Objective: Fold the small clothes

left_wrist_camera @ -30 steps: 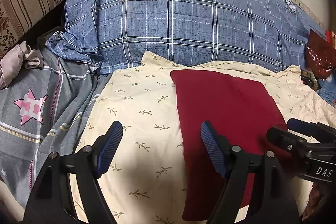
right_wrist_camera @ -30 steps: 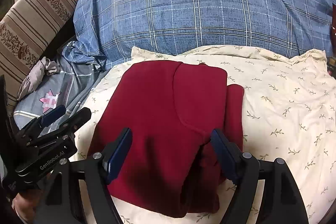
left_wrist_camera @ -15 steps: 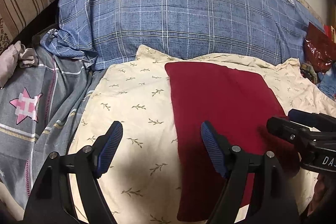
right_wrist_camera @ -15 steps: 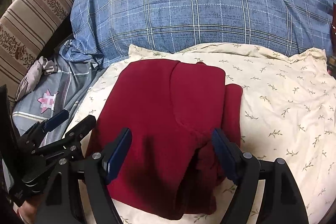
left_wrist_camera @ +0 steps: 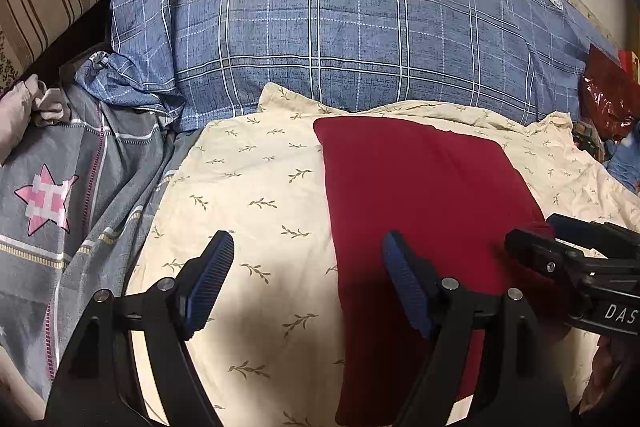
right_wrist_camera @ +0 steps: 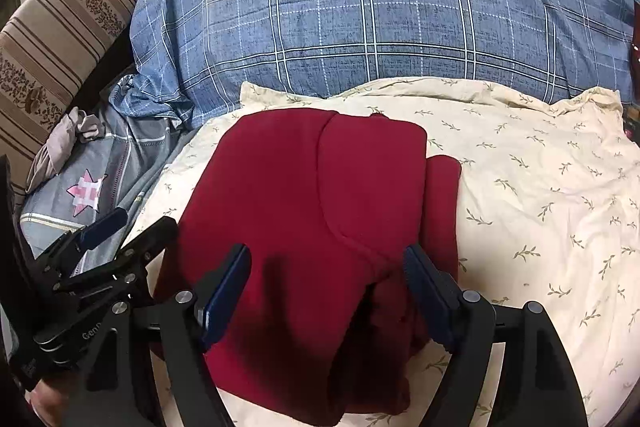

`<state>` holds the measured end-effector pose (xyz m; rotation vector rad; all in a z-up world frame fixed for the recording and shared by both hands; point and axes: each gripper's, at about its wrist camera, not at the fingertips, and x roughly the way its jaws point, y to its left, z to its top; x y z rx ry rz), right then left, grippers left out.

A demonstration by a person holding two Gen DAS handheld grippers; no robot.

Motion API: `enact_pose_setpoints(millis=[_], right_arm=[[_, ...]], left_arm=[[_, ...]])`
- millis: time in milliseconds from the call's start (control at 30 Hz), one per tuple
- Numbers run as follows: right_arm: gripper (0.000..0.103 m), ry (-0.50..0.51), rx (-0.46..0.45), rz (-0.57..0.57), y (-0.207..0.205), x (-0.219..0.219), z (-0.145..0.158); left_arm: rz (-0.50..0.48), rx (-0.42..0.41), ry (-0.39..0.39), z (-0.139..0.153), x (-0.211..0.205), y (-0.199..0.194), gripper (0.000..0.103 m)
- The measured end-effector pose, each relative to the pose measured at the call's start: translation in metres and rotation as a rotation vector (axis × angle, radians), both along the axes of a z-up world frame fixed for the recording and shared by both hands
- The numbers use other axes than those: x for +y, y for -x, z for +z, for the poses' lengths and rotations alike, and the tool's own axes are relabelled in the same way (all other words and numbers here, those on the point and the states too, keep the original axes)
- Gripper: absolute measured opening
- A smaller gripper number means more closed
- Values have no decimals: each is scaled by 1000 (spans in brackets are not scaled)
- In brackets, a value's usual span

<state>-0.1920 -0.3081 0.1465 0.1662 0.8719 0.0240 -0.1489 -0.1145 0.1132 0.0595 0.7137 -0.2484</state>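
A dark red garment (left_wrist_camera: 424, 203) lies folded into a rough rectangle on a cream leaf-print sheet (left_wrist_camera: 256, 195). In the right wrist view the garment (right_wrist_camera: 304, 211) shows a folded-over flap on top and a narrow strip sticking out on its right side. My left gripper (left_wrist_camera: 308, 279) is open and empty, hovering over the garment's left edge. My right gripper (right_wrist_camera: 328, 283) is open and empty, just above the garment's near part. Each gripper shows in the other's view: the right one (left_wrist_camera: 576, 251) and the left one (right_wrist_camera: 116, 235).
A big blue plaid quilt (left_wrist_camera: 340, 27) with a round emblem bulges behind the sheet. A grey cover with a pink star (left_wrist_camera: 48, 199) lies at left, with a striped sofa cushion (right_wrist_camera: 52, 55) beyond. A shiny red bag (left_wrist_camera: 608, 95) sits at far right.
Both grippers have stayed open and shifted slightly; the view has crept a little towards the quilt. The garment has not moved.
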Motion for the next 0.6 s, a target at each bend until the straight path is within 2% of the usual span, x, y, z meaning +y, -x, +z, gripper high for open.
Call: enact_pose_setpoints(millis=[600], right_arm=[[80,-38,13,5,0,-7,-6]], left_arm=[[-14,-5,10,0,2,0,77]])
